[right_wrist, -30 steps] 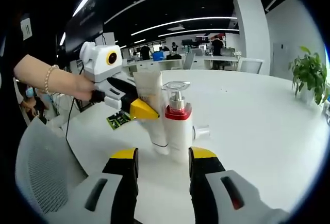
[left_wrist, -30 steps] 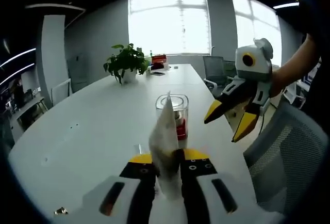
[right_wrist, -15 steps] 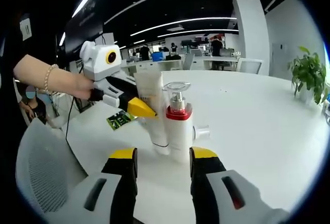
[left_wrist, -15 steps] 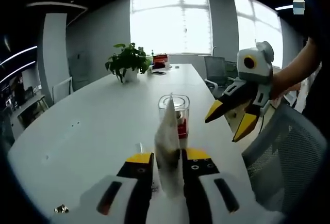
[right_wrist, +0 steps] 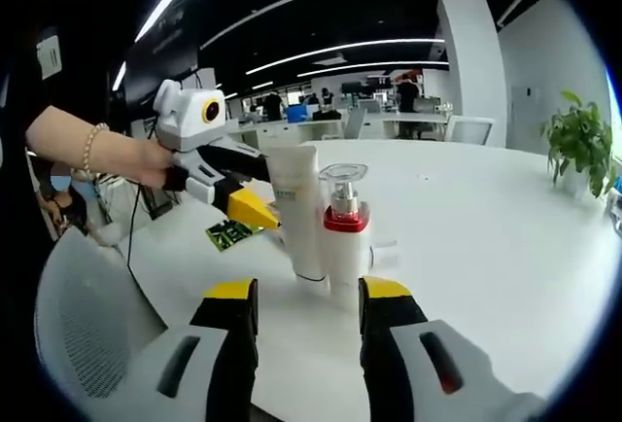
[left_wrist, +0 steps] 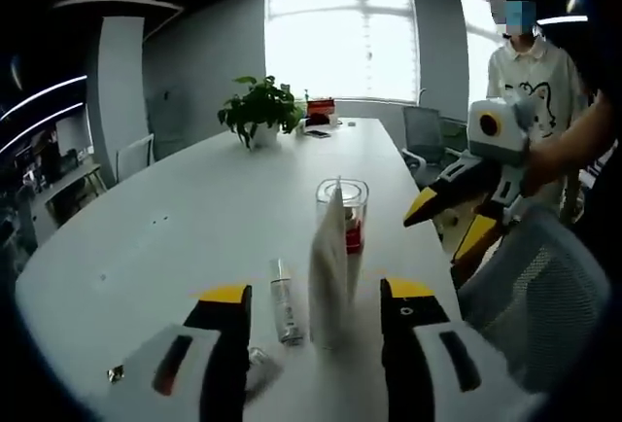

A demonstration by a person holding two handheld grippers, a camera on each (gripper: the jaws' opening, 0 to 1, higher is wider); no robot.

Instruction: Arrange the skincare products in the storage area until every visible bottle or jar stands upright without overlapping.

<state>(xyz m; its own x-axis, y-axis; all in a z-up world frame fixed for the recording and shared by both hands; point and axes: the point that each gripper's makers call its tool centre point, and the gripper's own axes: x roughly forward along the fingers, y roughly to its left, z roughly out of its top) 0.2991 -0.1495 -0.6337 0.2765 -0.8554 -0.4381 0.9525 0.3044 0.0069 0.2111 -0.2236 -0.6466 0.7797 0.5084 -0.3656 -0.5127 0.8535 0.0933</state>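
The white tube (left_wrist: 328,271) was found standing upright, cap down, on the white table (left_wrist: 175,228), and was taken as the landmark. The pump bottle (left_wrist: 347,218), white with a red collar and a clear cap, was seen upright directly behind the tube in the left gripper view, partly hidden by it; whether the two touched could not be told. In the right gripper view the tube (right_wrist: 296,213) and the pump bottle (right_wrist: 345,237) were seen side by side, very close.

A small slim bottle (left_wrist: 283,300) was noted lying flat on the table just beside the tube, and a small clear cap (left_wrist: 260,362) lay near the left gripper's jaw.

The left gripper (left_wrist: 311,315) was observed with jaws spread wide on either side of the tube and gripping nothing. In the right gripper view the left gripper (right_wrist: 255,210) was seen beside the tube, held by a hand (right_wrist: 146,164) with a beaded bracelet.

The right gripper (right_wrist: 306,296) was likewise found wide apart and empty, its jaws just short of the tube and pump bottle.

Further from the tube, a potted plant (left_wrist: 260,111) stood at the far end of the table, a mesh office chair (left_wrist: 530,296) stood at the table edge, and a green card (right_wrist: 225,235) lay behind the tube.
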